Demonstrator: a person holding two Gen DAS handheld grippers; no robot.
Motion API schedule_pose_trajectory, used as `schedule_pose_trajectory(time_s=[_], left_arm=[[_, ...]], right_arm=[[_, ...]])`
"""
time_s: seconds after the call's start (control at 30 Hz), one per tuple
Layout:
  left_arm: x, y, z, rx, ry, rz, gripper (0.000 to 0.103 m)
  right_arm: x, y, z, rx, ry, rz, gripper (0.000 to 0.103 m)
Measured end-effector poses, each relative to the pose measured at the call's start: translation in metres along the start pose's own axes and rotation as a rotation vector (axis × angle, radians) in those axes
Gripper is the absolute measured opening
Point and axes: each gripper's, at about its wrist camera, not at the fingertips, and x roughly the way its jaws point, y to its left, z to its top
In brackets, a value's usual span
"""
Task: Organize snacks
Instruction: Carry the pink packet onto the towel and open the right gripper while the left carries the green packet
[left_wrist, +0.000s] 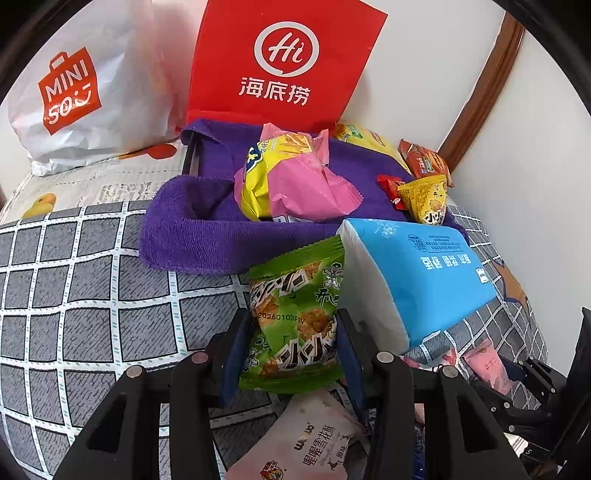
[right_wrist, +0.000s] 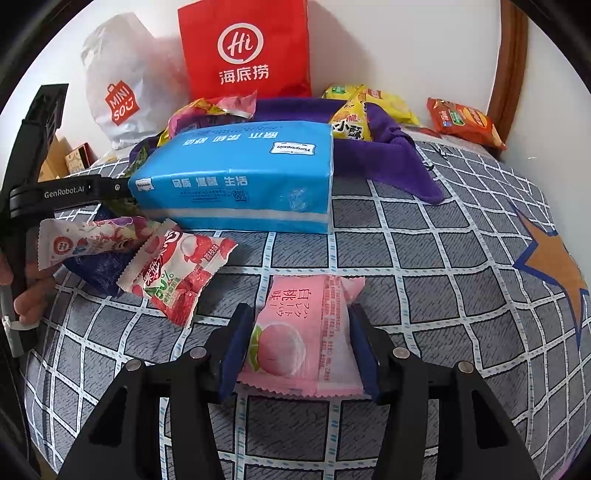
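The blue tissue pack (right_wrist: 236, 181) lies on a bed covered in a grey checked sheet (right_wrist: 424, 258), and serves here as the landmark. Behind it a purple towel (right_wrist: 388, 155) lines a container whose rim is draped; one towel corner spills onto the sheet to the pack's right. Behind the towel stand one red bag (right_wrist: 245, 51) and one white bag (right_wrist: 118, 85) against the wall.

The left gripper (left_wrist: 293, 332) is just left of the pack, its fingers (left_wrist: 236, 354) narrowed on one green snack packet (left_wrist: 295, 314), raised off the sheet short of the towel's near edge. The right gripper (right_wrist: 301, 347) is in front of the pack; its fingers (right_wrist: 236, 350) flank one pink peach packet (right_wrist: 303, 339) lying flat on the sheet, pads at the packet's two side edges, though whether they actually press it I cannot tell.

In the towel: one pink-and-yellow bag (left_wrist: 291, 177) and one yellow triangular packet (left_wrist: 424, 199), with at least one small red sweet (left_wrist: 391, 188) beside it. Right of the towel, one orange packet (right_wrist: 465, 122) lies near the wall. Left of the pack's front, three packets overlap: one red-and-white lychee packet (right_wrist: 177, 273), one pale packet (right_wrist: 85, 243), one dark blue packet (right_wrist: 96, 269).

The sheet right of the pack is open up to the bed's edge.
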Motion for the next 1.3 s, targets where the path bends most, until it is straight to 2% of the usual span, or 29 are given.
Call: schedule_pose_trajectory(time_s=[0.2, 0.37, 0.53, 0.87, 0.97, 1.17, 1.3], left_arm=[[0.004, -0.002, -0.003, -0.001, 0.004, 0.008, 0.044], [0.008, -0.006, -0.004, 0.019, 0.002, 0.023, 0.043], [0.007, -0.006, -0.004, 0.028, -0.002, 0.014, 0.041], [-0.012, -0.014, -0.005, 0.089, -0.075, 0.022, 0.041], [-0.016, -0.012, -0.005, 0.088, -0.085, 0.01, 0.041], [-0.033, -0.01, -0.005, 0.065, -0.133, -0.039, 0.041], [-0.043, -0.018, -0.001, 0.095, -0.172, -0.011, 0.041]], right_arm=[[0.002, -0.002, 0.002, 0.015, 0.0, 0.007, 0.054], [0.004, 0.001, 0.002, -0.004, 0.004, -0.026, 0.053], [0.002, -0.006, 0.002, 0.026, -0.005, 0.004, 0.052], [-0.011, -0.017, 0.0, 0.092, -0.052, 0.043, 0.05], [-0.019, -0.02, 0.0, 0.111, -0.052, 0.032, 0.05], [-0.061, -0.019, 0.017, 0.094, -0.127, 0.007, 0.05], [-0.086, -0.02, 0.043, 0.092, -0.163, -0.013, 0.05]])
